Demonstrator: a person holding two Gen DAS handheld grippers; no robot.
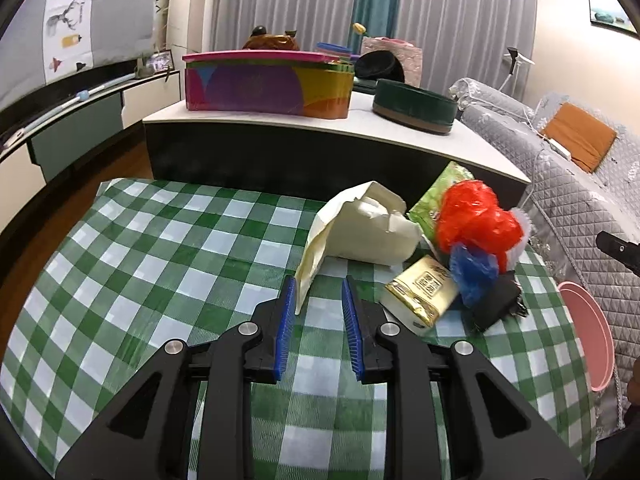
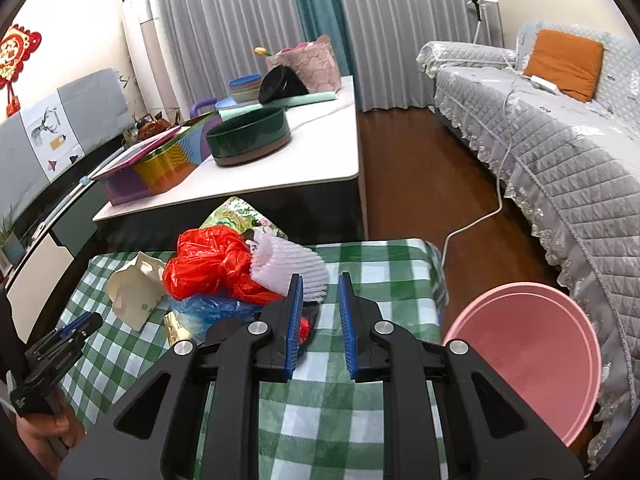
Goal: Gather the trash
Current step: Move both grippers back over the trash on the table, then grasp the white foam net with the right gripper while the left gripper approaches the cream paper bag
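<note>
On the checked cloth [image 1: 160,248]: one cream carton [image 1: 372,228], one red bag [image 1: 476,216], one blue bag [image 1: 474,270], one gold packet [image 1: 424,292], one green wrapper [image 1: 436,196], one white foam net [image 2: 288,266]. At three o'clock, one pink bin [image 2: 528,356].

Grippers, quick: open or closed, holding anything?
Left gripper: open, empty, by the cream carton.
Right gripper: open, empty, by the white ruffled paper.

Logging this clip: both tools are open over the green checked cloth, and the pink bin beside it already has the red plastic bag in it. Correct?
Not quite. The right wrist view shows the pink bin with nothing in it; the red plastic bag lies on the green checked cloth. Both the left tool and right tool are open.
</note>
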